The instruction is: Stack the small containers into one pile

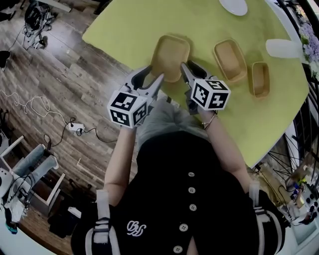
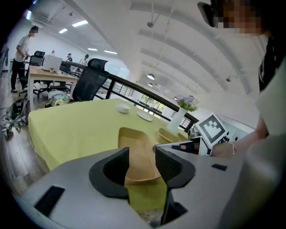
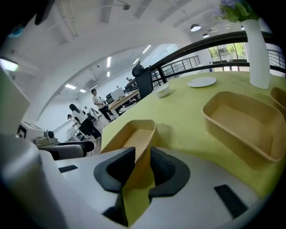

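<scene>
Three tan containers lie on the yellow-green table point(image 1: 124, 30): a large one point(image 1: 169, 52), a medium one point(image 1: 230, 60) and a small one point(image 1: 260, 78), each apart from the others. My right gripper point(image 1: 183, 67) is at the large container's near right corner. In the right gripper view it point(image 3: 142, 154) is shut on that container's side wall point(image 3: 134, 134), one jaw inside and one outside. My left gripper point(image 1: 158, 79) is at the near left corner. In the left gripper view it point(image 2: 142, 154) stands open, with the container's near end point(image 2: 136, 150) showing between the jaws.
A white plate point(image 1: 234, 6) and a white vase point(image 1: 284, 48) with flowers stand at the table's far side. A small white bowl point(image 3: 161, 91) sits beyond the large container. The table's near edge runs just under both grippers. An office chair point(image 2: 89, 82) and people stand behind.
</scene>
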